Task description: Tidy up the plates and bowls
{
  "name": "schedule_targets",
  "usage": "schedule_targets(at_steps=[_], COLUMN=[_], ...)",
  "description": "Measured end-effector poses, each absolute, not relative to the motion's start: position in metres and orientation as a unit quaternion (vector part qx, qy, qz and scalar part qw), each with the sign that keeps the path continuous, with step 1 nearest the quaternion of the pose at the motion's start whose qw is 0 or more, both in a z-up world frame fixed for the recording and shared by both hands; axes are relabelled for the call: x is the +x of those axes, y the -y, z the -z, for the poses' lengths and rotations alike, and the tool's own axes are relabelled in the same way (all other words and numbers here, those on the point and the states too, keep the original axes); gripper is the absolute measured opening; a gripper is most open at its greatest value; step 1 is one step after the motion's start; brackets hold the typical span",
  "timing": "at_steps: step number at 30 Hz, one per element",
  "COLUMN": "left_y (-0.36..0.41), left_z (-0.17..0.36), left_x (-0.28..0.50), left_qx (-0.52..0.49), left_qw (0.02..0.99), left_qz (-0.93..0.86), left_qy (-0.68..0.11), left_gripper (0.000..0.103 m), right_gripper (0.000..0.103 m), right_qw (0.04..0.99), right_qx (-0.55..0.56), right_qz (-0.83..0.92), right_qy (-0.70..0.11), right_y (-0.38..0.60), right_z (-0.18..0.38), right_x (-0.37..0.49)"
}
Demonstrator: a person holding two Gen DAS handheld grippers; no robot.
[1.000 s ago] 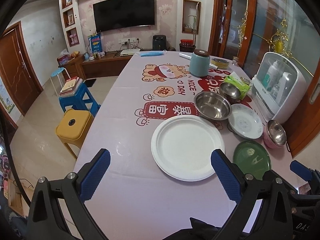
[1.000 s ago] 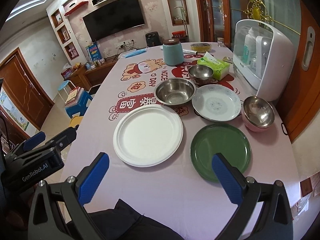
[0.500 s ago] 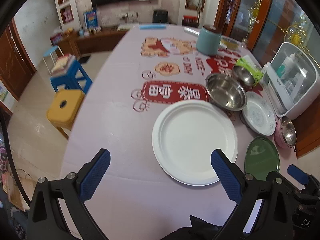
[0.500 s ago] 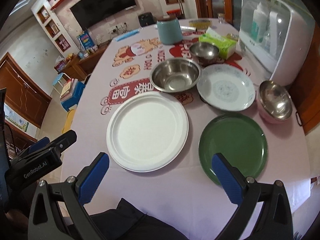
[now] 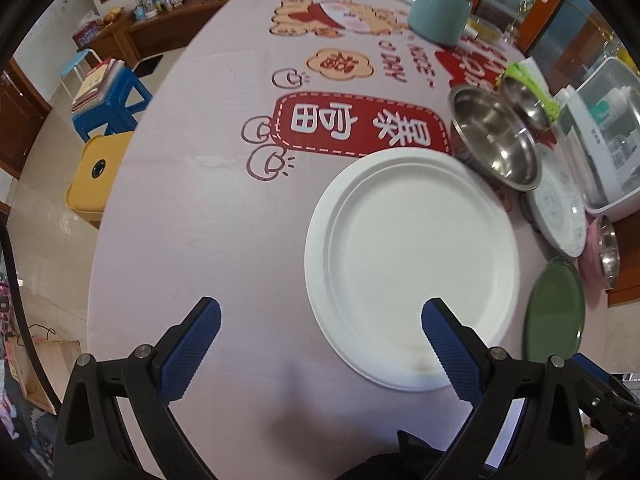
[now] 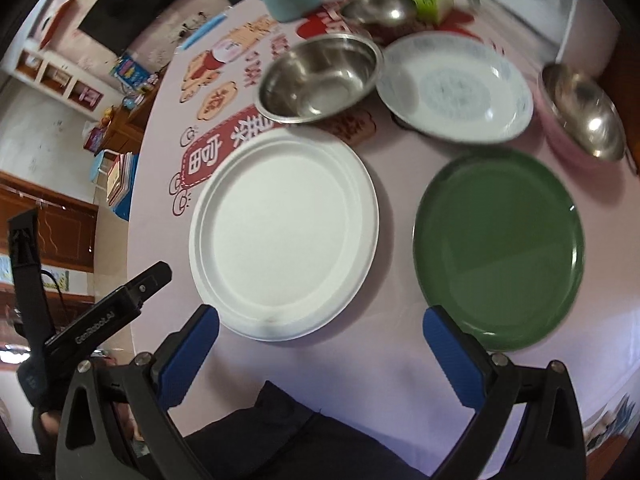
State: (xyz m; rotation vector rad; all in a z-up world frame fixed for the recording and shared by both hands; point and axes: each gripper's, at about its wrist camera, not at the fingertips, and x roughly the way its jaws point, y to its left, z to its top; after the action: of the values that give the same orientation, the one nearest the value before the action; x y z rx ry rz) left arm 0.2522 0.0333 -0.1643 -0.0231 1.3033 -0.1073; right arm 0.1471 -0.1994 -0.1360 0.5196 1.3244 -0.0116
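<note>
Nothing is stacked yet: your left tool (image 5: 320, 320) and right tool (image 6: 320, 322) gape empty; white plate (image 6: 284, 236), green plate (image 6: 498, 248) and bowls lie apart.

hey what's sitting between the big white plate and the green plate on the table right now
Nothing. In the right wrist view, only a strip of bare pink tablecloth separates the white plate from the green plate; they lie side by side, apart, not touching.

Large plate (image 6: 284, 236) lies left of smaller plate (image 6: 498, 248); behind them, steel bowl (image 6: 320, 78) left of patterned dish (image 6: 454, 88).
</note>
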Motion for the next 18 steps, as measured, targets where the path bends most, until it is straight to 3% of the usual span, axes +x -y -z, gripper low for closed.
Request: schedule_targets(at_steps=[9,18], left_y=[-0.039,-0.044], left_z=[0.202,0.228], left_x=[0.287,0.301], left_qx=[-0.007,-0.014], left_qw=[0.783,0.770], left_qz=[0.067,0.099], left_qy=[-0.619,-0.630], left_gripper=[0.099,0.088], right_gripper=[0.097,0.090], right_qw=[0.712,0.683], right_qx=[0.297,0.331], right_qz=[0.001,0.017], right_qy=[-0.637,-0.651], right_y=[0.209,0.217], right_z=[0.168,0.192], right_x=[0.165,0.177])
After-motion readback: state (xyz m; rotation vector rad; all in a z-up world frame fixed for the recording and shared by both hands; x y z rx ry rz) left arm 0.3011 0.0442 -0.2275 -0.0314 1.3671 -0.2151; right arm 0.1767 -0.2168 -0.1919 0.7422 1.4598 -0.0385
